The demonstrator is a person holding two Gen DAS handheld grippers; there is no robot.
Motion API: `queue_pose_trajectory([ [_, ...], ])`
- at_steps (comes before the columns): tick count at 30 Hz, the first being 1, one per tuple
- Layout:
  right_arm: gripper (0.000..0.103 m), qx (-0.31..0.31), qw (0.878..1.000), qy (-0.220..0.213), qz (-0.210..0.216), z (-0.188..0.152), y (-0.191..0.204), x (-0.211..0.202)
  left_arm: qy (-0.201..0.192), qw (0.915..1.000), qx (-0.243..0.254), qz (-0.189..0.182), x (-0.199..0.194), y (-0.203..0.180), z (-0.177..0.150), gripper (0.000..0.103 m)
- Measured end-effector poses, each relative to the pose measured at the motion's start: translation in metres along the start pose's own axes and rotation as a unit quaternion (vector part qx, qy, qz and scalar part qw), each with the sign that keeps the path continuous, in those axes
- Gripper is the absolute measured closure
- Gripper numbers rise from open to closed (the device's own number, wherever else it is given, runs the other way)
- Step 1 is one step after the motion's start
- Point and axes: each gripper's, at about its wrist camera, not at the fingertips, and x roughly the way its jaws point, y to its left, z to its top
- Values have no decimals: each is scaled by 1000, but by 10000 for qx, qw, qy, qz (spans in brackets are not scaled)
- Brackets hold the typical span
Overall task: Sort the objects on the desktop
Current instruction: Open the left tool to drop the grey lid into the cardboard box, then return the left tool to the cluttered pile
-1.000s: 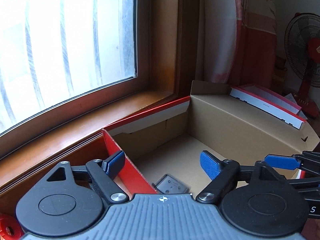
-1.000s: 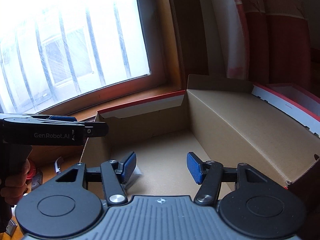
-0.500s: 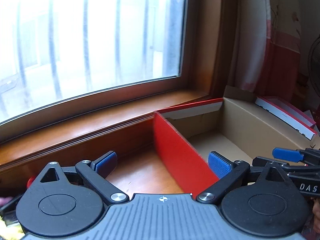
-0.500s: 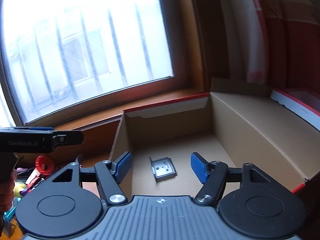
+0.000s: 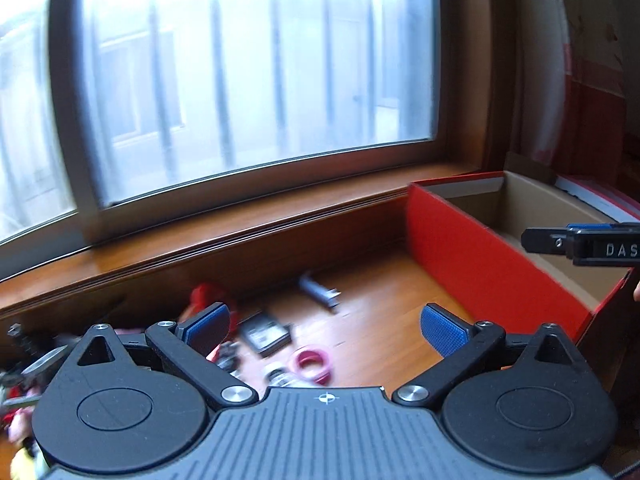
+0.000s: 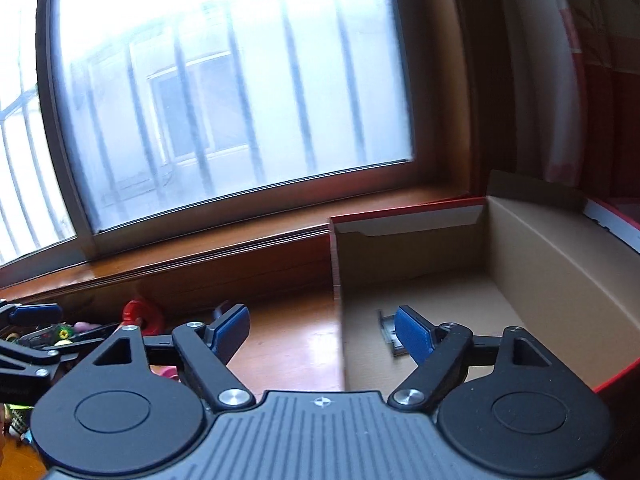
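Note:
My left gripper (image 5: 324, 326) hangs over the wooden desk, its jaws opening wide with nothing between them. Below it lie a pink ring (image 5: 310, 364), a dark flat square piece (image 5: 266, 334), a grey cylinder (image 5: 318, 290) and a red object (image 5: 204, 296), all blurred. My right gripper (image 6: 322, 332) straddles the left wall of the red cardboard box (image 6: 560, 264); its jaws are opening and are empty. A small grey metal piece (image 6: 388, 330) lies on the box floor, partly hidden behind the right finger. The box (image 5: 480, 264) stands at the right in the left wrist view.
A wooden window sill (image 5: 240, 216) and a large window run along the back. More small clutter (image 6: 60, 332) lies at the desk's left. A red and white curtain (image 6: 580, 80) hangs behind the box. Bare desk (image 6: 296, 332) shows beside the box.
Both views have swung left, away from the box interior toward the desk clutter. Both grippers' jaws have spread wider. The grey piece stays on the box floor.

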Motion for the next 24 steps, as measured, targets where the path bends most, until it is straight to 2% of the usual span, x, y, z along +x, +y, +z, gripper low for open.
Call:
queue_pose_trajectory([
  [6,18,-74,9996,-13,278,-6,58,1,112,9975,-531,461,-28,62,-28,0],
  [12,17,-287,9961,353,756,-19,121,15,274,9914,-867,936,-50,116,-58,0],
  [18,17,-774,9865,787,1209,-46,184,17,487,9820,-1242,1341,-66,162,-84,0],
  [24,17,-1185,9736,1183,1551,-67,226,23,649,9753,-1400,1583,-74,191,-106,0],
])
